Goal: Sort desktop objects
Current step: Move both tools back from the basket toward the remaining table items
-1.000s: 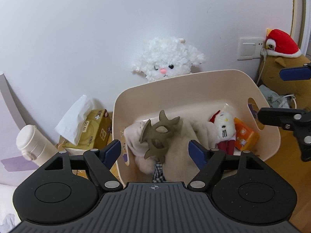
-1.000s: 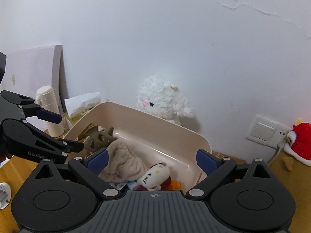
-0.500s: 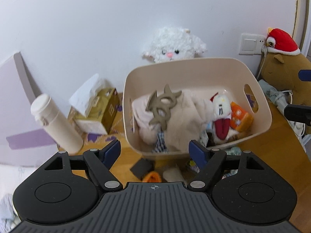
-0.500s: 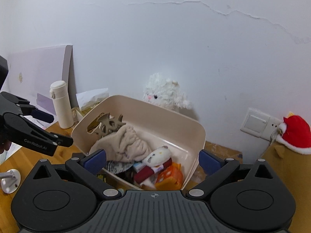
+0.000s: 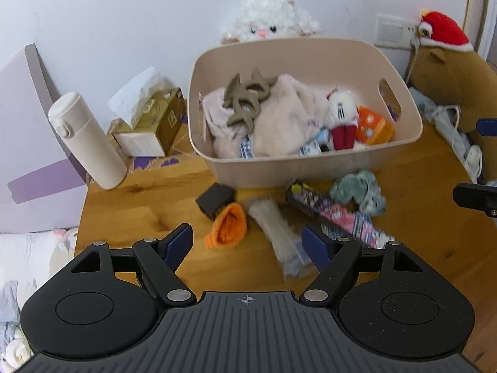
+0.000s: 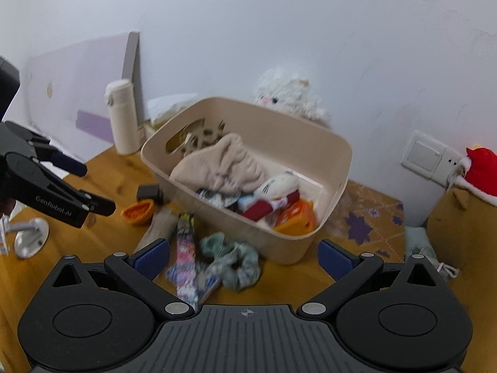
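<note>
Wooden table, beige bin, white flask, tissue box, orange pouch, green scrunchie

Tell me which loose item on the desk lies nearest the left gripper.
The clear wrapped packet, running between the left gripper fingers; the orange piece sits just left.

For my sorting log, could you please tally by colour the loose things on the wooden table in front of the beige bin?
Black: 1, small black box
Orange: 1, orange ribbed pouch
Green: 1, teal fabric scrunchie
Multicoloured: 1, long patterned packet
Pale: 1, clear wrapped packet
Total: 5
</note>
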A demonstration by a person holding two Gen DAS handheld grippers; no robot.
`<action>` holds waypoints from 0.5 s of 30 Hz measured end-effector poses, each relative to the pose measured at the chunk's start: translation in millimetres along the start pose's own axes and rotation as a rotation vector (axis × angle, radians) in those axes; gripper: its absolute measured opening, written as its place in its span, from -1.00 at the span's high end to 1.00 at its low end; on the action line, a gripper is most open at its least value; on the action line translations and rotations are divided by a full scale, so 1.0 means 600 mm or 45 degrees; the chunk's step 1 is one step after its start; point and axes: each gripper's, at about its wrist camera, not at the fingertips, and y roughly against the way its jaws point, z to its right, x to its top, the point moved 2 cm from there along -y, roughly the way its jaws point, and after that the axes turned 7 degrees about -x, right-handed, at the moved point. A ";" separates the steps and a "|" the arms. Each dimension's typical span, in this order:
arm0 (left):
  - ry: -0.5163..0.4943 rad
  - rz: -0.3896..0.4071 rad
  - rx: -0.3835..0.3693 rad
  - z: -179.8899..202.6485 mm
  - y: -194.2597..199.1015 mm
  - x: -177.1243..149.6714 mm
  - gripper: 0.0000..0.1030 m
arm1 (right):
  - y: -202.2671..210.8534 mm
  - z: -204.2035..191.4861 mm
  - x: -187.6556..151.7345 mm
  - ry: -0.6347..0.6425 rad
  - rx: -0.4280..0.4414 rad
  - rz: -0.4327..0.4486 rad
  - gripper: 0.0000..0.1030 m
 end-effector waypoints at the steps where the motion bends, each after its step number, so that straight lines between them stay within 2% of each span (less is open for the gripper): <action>1: -0.006 -0.008 -0.002 0.002 -0.003 -0.006 -0.52 | -0.001 -0.004 -0.004 0.014 0.009 -0.008 -1.00; 10: -0.003 -0.117 -0.025 0.013 -0.044 -0.047 -0.52 | -0.026 -0.046 -0.038 0.116 0.049 -0.069 -0.99; 15: -0.029 -0.147 -0.040 0.023 -0.064 -0.063 -0.52 | -0.053 -0.060 -0.056 0.110 0.082 -0.121 -0.88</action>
